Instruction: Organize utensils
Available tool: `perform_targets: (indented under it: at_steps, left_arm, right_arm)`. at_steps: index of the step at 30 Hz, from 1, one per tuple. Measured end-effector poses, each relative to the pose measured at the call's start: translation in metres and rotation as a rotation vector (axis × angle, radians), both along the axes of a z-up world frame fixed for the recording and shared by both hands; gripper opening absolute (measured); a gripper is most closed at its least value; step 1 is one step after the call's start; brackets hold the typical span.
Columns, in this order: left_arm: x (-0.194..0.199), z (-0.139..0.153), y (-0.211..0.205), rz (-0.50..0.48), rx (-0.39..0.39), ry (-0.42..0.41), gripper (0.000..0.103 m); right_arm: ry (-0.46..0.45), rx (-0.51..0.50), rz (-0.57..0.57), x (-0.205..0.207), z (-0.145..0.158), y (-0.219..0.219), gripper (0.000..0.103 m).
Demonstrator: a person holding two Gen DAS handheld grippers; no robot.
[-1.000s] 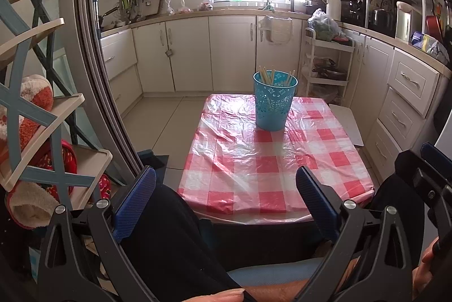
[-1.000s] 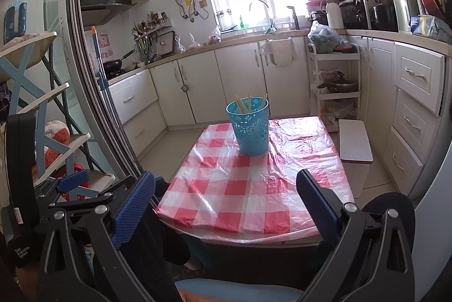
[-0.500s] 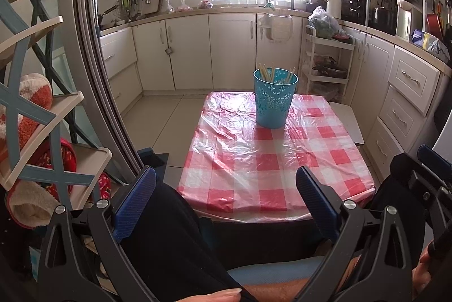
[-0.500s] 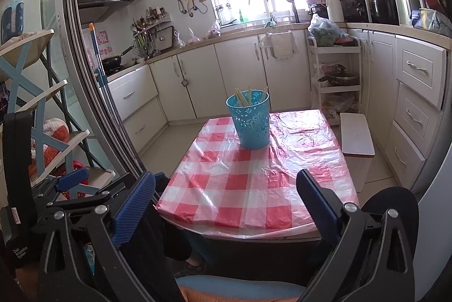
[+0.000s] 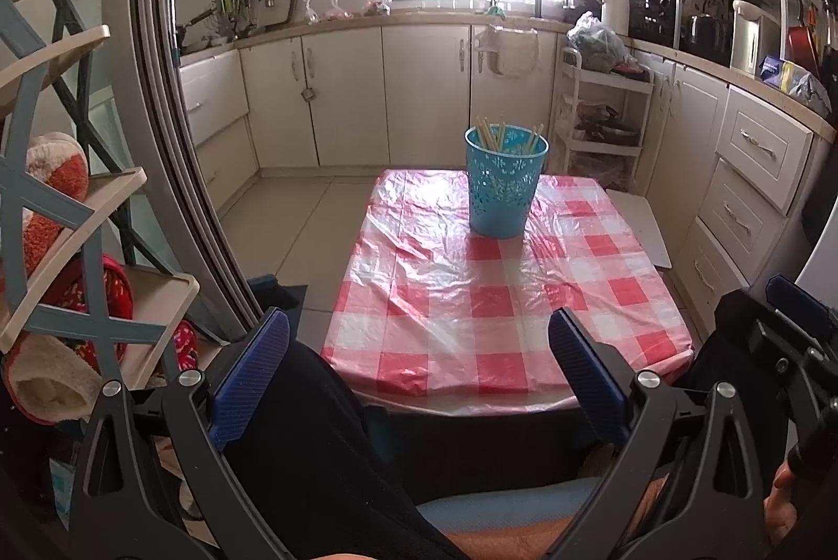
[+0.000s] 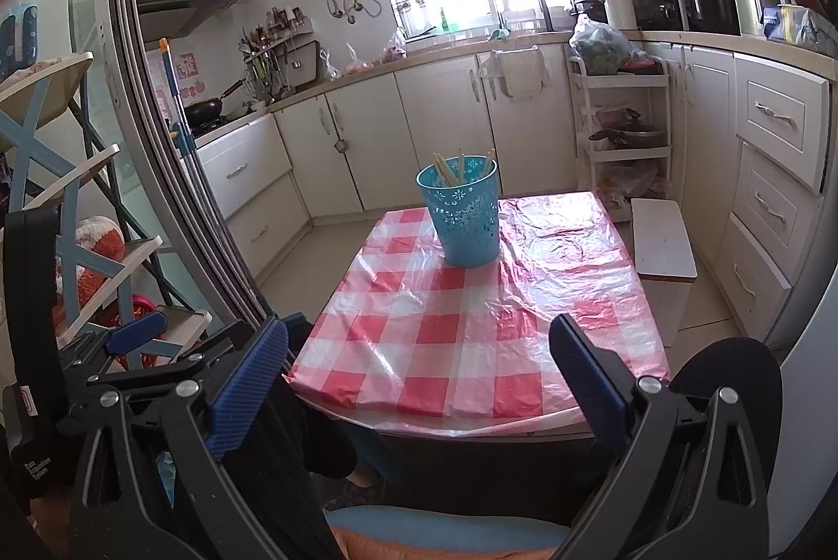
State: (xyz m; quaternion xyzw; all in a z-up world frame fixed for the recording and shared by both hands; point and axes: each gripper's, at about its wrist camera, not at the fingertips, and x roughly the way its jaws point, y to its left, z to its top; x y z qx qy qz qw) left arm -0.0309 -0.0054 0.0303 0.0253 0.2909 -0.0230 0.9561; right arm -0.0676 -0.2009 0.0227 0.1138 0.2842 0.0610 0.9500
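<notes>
Left gripper (image 5: 418, 369): jaws spread wide, holding nothing, touching nothing; held low at the near edge of the worktop.
Right gripper (image 6: 418, 376): jaws spread wide, empty, clear of all objects; also near the worktop's near edge.
Blue cup (image 5: 505, 182): upright at the far end of the worktop (image 5: 503, 298), well apart from both grippers.
Chopsticks (image 5: 492, 135): standing inside the blue cup, tips above the rim.

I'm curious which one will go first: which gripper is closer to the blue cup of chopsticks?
Right, but only marginally; they are almost level. The left gripper and right gripper both hang open off the table's near end, with the blue cup standing at the far end.
</notes>
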Motion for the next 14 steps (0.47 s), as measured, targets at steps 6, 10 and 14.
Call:
perform_targets:
  at_steps: [6, 10, 14]
  left_arm:
    - [0.02, -0.006, -0.003, -0.02, 0.022, 0.03, 0.096]
    - [0.044, -0.02, 0.0, -0.029, -0.005, 0.102, 0.096]
    - [0.071, -0.032, 0.005, -0.017, -0.024, 0.138, 0.096]
  right_arm:
    - [0.018, -0.011, -0.015, 0.01, -0.008, -0.006, 0.096]
    - [0.032, -0.037, -0.033, 0.029, -0.015, -0.013, 0.096]
    - [0.074, -0.058, -0.046, 0.065, -0.029, -0.023, 0.096]
